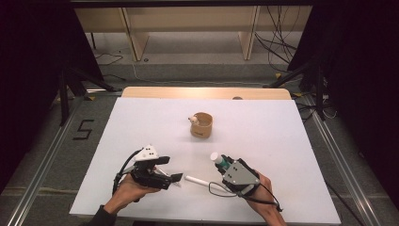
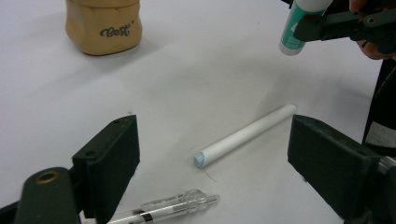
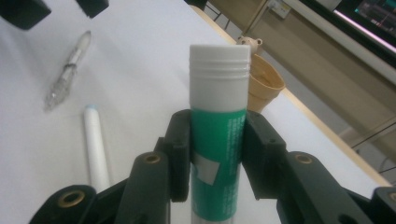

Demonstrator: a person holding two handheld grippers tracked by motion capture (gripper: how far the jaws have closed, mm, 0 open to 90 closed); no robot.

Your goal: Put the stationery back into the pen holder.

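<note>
A: Right gripper (image 3: 217,140) first. How is it standing?

B: Its jaws are clamping the green body of a glue stick (image 3: 218,135), pads pressing on both sides. The white cap is pointing away from the hand, up and toward the far side of the counter (image 1: 263,132). In the high view the right gripper (image 1: 225,164) is sitting near the counter's front edge, right of centre, with the glue stick (image 1: 218,160) sticking out of it toward the cup.

A: Left gripper?

B: The left gripper (image 2: 212,154) is standing released, jaws wide apart, nothing pressed between the pads. A white tube (image 2: 245,135) with a pale blue end is lying on the counter in the gap between the jaws, touching neither. A clear pen (image 2: 170,207) is lying just beside the left jaw, closer to the hand.

A: Position in the high view?

B: The left gripper (image 1: 175,178) is resting low at the front left, jaws pointing right toward the white tube (image 1: 199,181), which is lying between the two grippers.

A: Farther out?

B: A tan cup (image 1: 201,125) is standing upright near the counter's centre, well apart from both grippers. Something small and pale is poking out over its rim; too small to identify.
</note>
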